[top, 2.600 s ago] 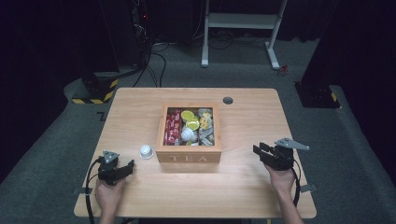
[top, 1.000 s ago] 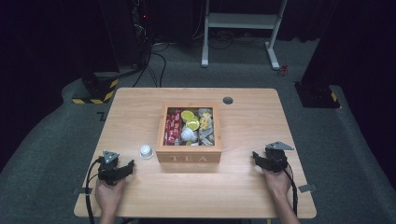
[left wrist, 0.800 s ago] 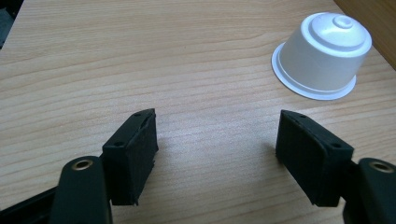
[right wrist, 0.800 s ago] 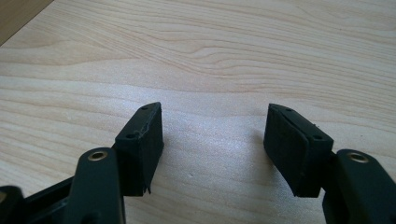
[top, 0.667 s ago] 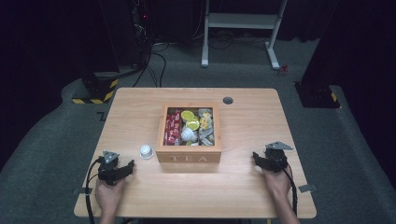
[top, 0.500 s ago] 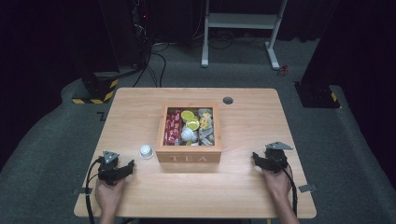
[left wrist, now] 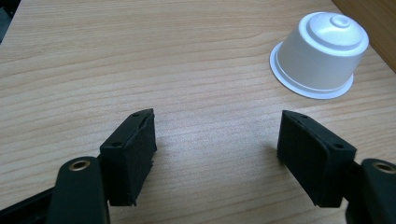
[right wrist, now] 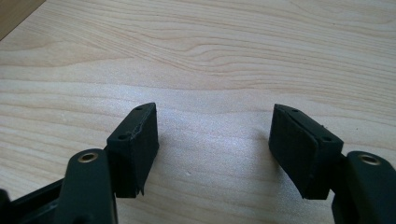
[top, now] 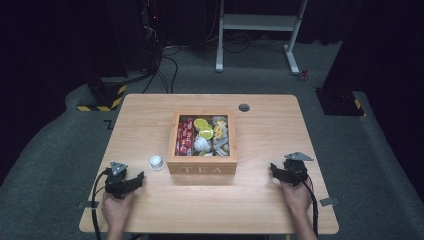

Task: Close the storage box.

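Up close, white capsule (left wrist: 320, 56) ribbed-top, beside open left jaws; right jaws open, empty.

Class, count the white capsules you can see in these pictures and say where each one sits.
2. One white capsule stands upside down on the table, just left of the wooden tea box. Another white capsule lies inside the box; more may be hidden.

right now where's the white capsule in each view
High view: the capsule stands on the table just left of the tea box, ahead of the left gripper.
Left gripper view: capsule at upper right, upside down, beyond the right-hand jaw, clear of both jaws.
Right gripper view: bare table ahead of the open jaws, no capsule.
Shared landmark: the tea box's wooden wall, a sliver at the left gripper view's top right corner.
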Demonstrator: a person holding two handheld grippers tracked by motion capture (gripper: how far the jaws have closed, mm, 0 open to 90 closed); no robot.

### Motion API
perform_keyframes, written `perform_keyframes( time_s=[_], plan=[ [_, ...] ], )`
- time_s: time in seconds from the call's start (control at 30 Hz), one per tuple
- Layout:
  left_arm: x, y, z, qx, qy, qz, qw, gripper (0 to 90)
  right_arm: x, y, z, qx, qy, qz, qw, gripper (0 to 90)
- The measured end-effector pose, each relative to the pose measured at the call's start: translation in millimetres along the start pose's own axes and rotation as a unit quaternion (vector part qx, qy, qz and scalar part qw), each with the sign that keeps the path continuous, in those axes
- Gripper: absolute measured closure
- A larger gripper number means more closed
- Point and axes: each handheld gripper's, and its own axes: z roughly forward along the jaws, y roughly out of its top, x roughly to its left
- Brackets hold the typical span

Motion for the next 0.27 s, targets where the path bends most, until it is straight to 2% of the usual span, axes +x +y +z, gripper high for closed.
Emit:
perform_keyframes(
  time_s=[0.27],
  plan=[
    [-0.3,0.0,0.0,0.001,0.001,0.000,1.0000,28.2,-0.1,0.1,0.2,0.000,0.000,0.000,1.0000,32.9]
  ],
)
